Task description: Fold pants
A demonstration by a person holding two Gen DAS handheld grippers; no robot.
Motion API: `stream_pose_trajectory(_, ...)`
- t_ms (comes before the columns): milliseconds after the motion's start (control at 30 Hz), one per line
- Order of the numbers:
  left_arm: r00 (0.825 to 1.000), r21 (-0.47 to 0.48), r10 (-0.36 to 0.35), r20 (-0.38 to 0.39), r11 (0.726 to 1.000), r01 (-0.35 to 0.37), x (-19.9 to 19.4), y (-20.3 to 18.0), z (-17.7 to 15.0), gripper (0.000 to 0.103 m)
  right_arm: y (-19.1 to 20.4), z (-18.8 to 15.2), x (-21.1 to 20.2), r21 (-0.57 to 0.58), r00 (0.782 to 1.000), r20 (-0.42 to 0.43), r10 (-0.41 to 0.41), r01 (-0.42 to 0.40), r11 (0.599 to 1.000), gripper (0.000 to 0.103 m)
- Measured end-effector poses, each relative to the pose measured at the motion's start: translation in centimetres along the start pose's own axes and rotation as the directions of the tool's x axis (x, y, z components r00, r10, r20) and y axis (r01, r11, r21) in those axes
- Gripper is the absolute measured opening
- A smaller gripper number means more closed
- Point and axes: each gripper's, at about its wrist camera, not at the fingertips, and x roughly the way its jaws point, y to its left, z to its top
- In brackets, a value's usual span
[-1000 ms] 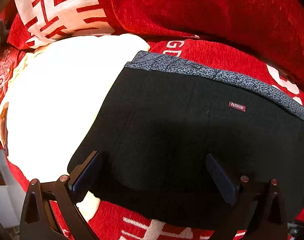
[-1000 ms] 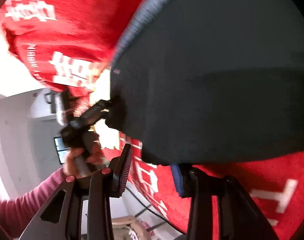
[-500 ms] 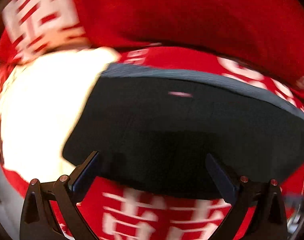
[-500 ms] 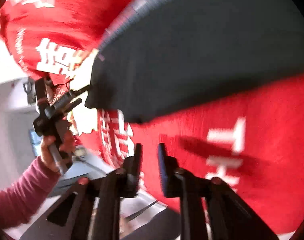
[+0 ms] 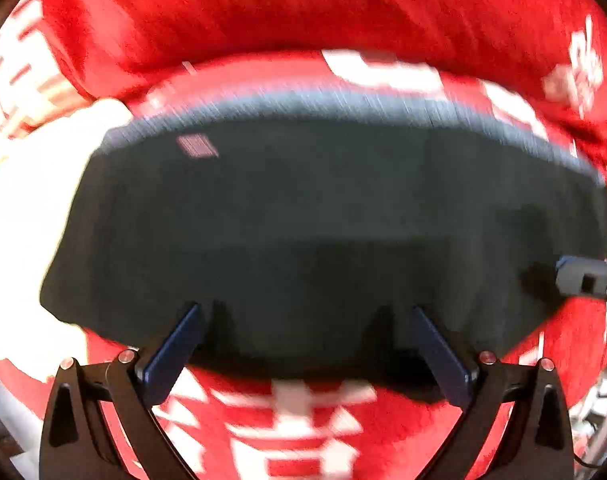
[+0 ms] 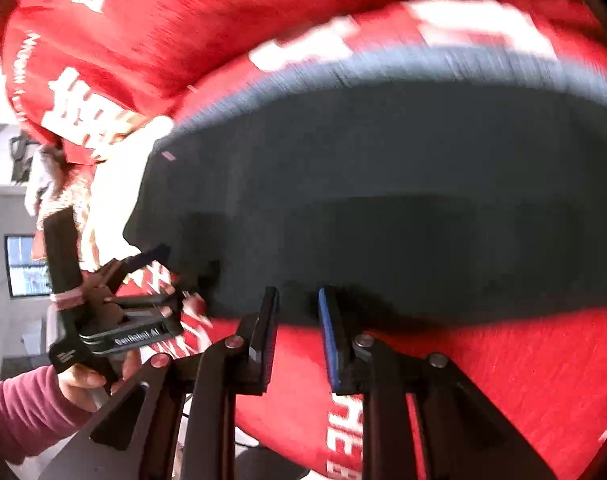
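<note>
The black pants (image 5: 303, 232) lie folded flat on a red blanket, grey waistband (image 5: 343, 108) at the far side; they also show in the right wrist view (image 6: 383, 208). My left gripper (image 5: 303, 320) is wide open and empty, its fingertips at the pants' near edge. My right gripper (image 6: 298, 300) has its jaws a narrow gap apart with nothing between them, at the near edge. It shows at the right edge of the left wrist view (image 5: 583, 280). The left gripper (image 6: 151, 264) shows at the pants' left corner in the right wrist view.
The red blanket with white characters (image 5: 303, 420) covers the surface and rises in a fold behind (image 5: 303, 8). A pale cream cloth (image 5: 19, 208) lies left of the pants. A grey room with a screen (image 6: 23, 264) shows beyond the edge.
My right gripper let go of the pants' edge, narrowed, and swung round to face the near edge. My left gripper slid right along the near edge, staying open. The views are blurred by motion.
</note>
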Motion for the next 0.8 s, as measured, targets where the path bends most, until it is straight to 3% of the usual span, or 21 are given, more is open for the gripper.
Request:
stream_pose_trajectory(200, 0.985, -0.145, 0.163, 0.058, 0.977, -0.154, 1.0, 7.0, 4.2, 0.103, 6.9, 8.8, 4.3, -0.219, 0.999, -0.051, 0.001, -0.012, 0.976, 0.028)
stream_pose_trajectory(300, 0.978, -0.217, 0.208, -0.007, 0.954, -0.205, 3.0, 11.9, 3.7, 0.103, 9.1, 11.0, 8.5, -0.210, 0.990, -0.132, 0.050, -0.077, 0.975, 0.028)
stream_pose_trajectory(400, 0.995, -0.281, 0.100, -0.010, 0.955, -0.099, 4.7, 14.5, 2.5, 0.103, 10.6, 12.0, 12.7, -0.211, 0.984, -0.175, 0.010, -0.048, 0.976, 0.028)
stream_pose_trajectory(533, 0.994, -0.234, 0.104, 0.017, 0.967, -0.097, 4.8, 14.1, 1.9, 0.103, 15.3, 12.4, 14.0, -0.320, 0.986, -0.157, 0.060, -0.108, 0.941, 0.030)
stream_pose_trajectory(667, 0.997, -0.269, 0.066, 0.040, 0.962, -0.053, 4.7, 14.7, 1.0, 0.103, 20.4, 13.6, 16.6, -0.484, 0.984, -0.175, -0.036, -0.054, 0.874, 0.030)
stream_pose_trajectory(800, 0.995, -0.264, 0.060, 0.076, 0.964, -0.038, 4.4, 14.6, 0.0, 0.103, 22.2, 16.0, 19.8, -0.489, 0.977, -0.205, -0.056, -0.053, 0.871, 0.035)
